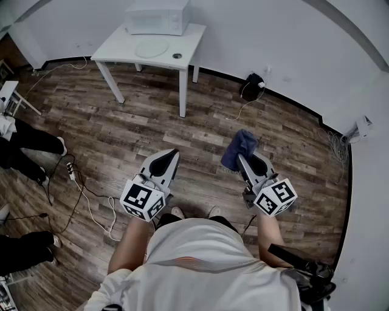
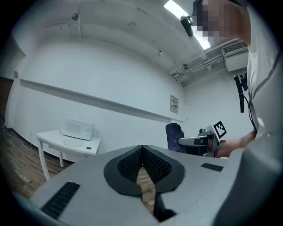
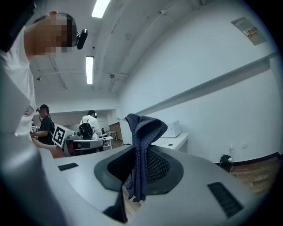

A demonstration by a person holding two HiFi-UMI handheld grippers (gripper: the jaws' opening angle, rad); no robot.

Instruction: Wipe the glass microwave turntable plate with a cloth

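- One person [image 1: 200, 261] in a white shirt stands on a wood floor [image 1: 121, 136], holding both tools low in front.
- Left gripper [image 1: 174, 153]: jaws pressed together, nothing between them.
- Right gripper [image 1: 242, 159]: jaws clamped on a dark blue cloth [image 1: 239, 146], which bunches up above the tips.
- Farther off, a white table [image 1: 115, 50] stands by the wall, well apart from both grippers.
- Glass plate [image 1: 151, 48] lies flat on the table, just in front of the microwave [image 1: 157, 17].
- A small dark ring [image 1: 177, 56] sits beside the plate.
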